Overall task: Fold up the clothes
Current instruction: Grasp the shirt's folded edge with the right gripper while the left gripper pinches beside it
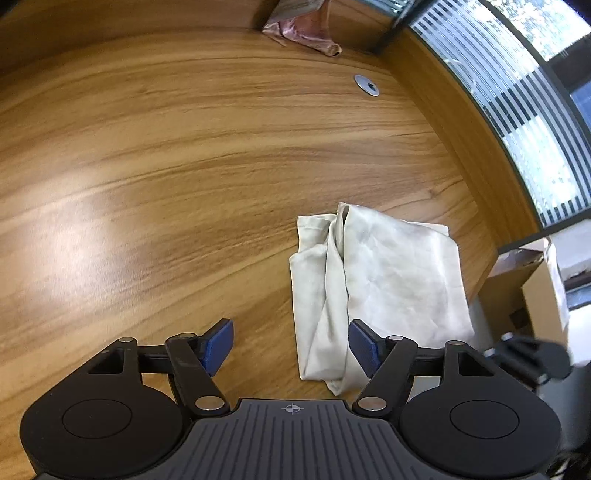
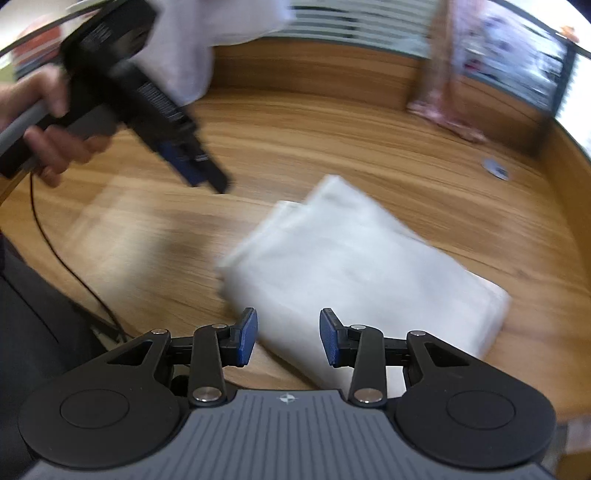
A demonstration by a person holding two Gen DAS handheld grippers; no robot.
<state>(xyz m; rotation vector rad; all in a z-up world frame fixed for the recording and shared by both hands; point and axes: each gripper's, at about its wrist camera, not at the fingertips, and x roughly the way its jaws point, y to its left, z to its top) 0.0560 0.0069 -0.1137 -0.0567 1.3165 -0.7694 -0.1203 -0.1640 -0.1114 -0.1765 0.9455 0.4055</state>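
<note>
Wooden table [image 1: 184,166], left wrist view: wide and bare at centre.
Left gripper [image 1: 291,345]: blue pads spread apart, gripping nothing.
White cloth [image 1: 373,280]: folded, lying right of centre, its near edge behind the right pad.
Pink garment [image 1: 303,31]: far edge of the table.
Right wrist view, blurred: right gripper [image 2: 288,338] jaws parted, empty, over the cloth's [image 2: 354,266] near corner.
Hand [image 2: 40,122]: upper left, holding the other gripper.

Black tongs [image 1: 291,345] with blue pads [image 1: 218,347], silver pivot screws, ribbed grey base with crosshair mark

Wooden desk [image 1: 184,147]; striped window blinds [image 1: 517,122]
</note>
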